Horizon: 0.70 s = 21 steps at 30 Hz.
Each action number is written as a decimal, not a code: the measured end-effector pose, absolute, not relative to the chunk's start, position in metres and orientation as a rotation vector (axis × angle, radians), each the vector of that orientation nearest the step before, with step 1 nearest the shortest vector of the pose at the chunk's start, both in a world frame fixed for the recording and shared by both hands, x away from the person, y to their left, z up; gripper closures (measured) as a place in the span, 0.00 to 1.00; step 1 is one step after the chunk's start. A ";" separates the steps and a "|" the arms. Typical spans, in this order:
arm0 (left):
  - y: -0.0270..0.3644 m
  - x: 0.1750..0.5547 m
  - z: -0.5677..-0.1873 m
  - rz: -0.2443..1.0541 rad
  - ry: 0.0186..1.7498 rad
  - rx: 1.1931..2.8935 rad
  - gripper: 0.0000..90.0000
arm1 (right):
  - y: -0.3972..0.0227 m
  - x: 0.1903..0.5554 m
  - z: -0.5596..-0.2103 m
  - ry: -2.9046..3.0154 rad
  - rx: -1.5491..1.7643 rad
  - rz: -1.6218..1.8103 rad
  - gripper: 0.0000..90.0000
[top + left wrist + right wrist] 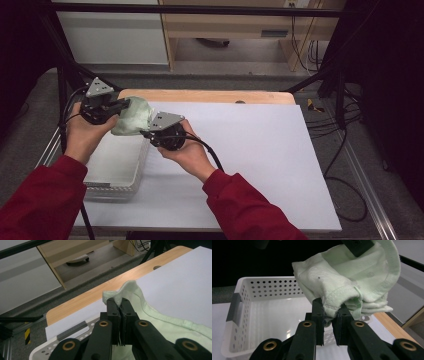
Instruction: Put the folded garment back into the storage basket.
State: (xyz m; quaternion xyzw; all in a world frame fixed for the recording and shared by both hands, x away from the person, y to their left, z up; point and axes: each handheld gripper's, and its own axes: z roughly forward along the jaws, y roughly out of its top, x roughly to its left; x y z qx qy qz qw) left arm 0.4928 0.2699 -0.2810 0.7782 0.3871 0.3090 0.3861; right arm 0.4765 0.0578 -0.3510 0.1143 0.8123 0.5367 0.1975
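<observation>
in the high view the pale green garment [131, 117] hides the far end of the white basket [116, 167], and the right gripper [150, 133] has its jaws tucked under the cloth. the right gripper view cuts the garment off at its top edge. whether it is a shirt or something else cannot be told.

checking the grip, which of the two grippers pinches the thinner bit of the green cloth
The left gripper: its jaws meet on a thin edge of the pale green cloth. The right gripper clamps a thick bunched fold.
</observation>
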 end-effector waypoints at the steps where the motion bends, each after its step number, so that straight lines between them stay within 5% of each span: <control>1: 0.272 0.493 -0.280 0.794 0.987 1.982 0.98 | 0.060 0.477 -0.351 2.275 0.320 1.504 0.90; 21: 0.291 0.495 -0.276 0.815 1.020 1.981 0.98 | 0.085 0.487 -0.354 2.282 0.311 1.512 0.90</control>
